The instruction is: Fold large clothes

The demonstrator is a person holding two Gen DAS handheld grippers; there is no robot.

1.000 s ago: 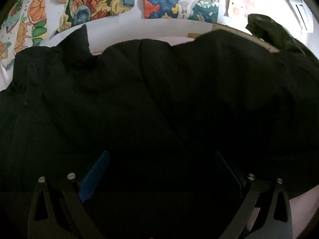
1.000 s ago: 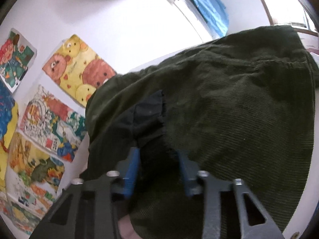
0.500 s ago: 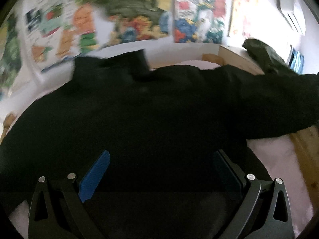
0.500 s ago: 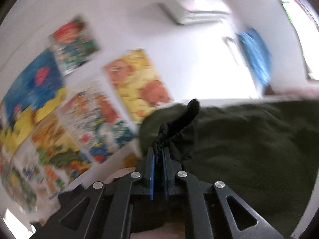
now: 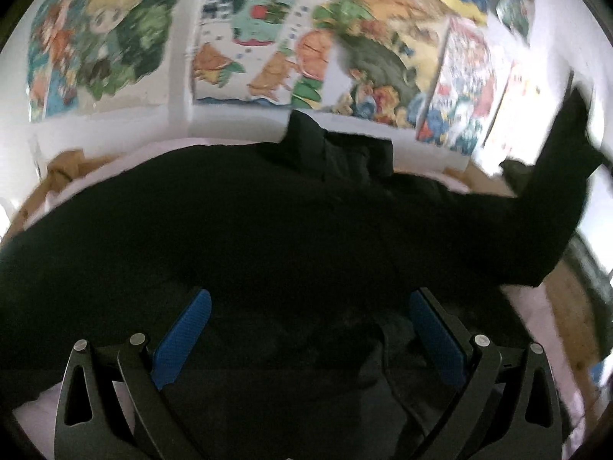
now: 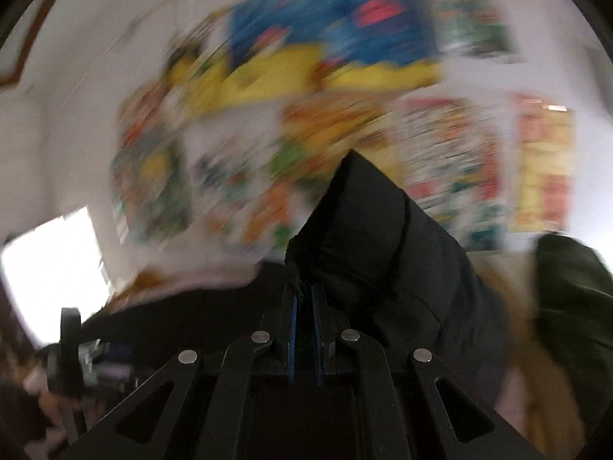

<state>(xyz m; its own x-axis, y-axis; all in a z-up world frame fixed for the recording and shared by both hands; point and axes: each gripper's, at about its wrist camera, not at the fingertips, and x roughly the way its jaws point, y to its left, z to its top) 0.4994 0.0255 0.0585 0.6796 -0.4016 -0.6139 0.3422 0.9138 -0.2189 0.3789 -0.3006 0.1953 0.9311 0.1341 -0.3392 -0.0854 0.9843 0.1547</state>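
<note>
My right claw (image 6: 305, 299) is clamped tight on a bunched edge of the black garment (image 5: 268, 237), which rises in a peak just beyond my fingertips. My left claw (image 5: 306, 318) gapes wide over the garment, its blue pads (image 5: 184, 337) gripping nothing. The garment sprawls across the pale pink bed (image 5: 525, 306), below the wall's coloured posters (image 5: 260, 38). One sleeve lifts off toward the garment's right end.

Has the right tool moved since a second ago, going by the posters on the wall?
Yes. The right tool, shut on the black garment, has swung away from the bear poster and air conditioner to face the blue-and-yellow poster.
</note>
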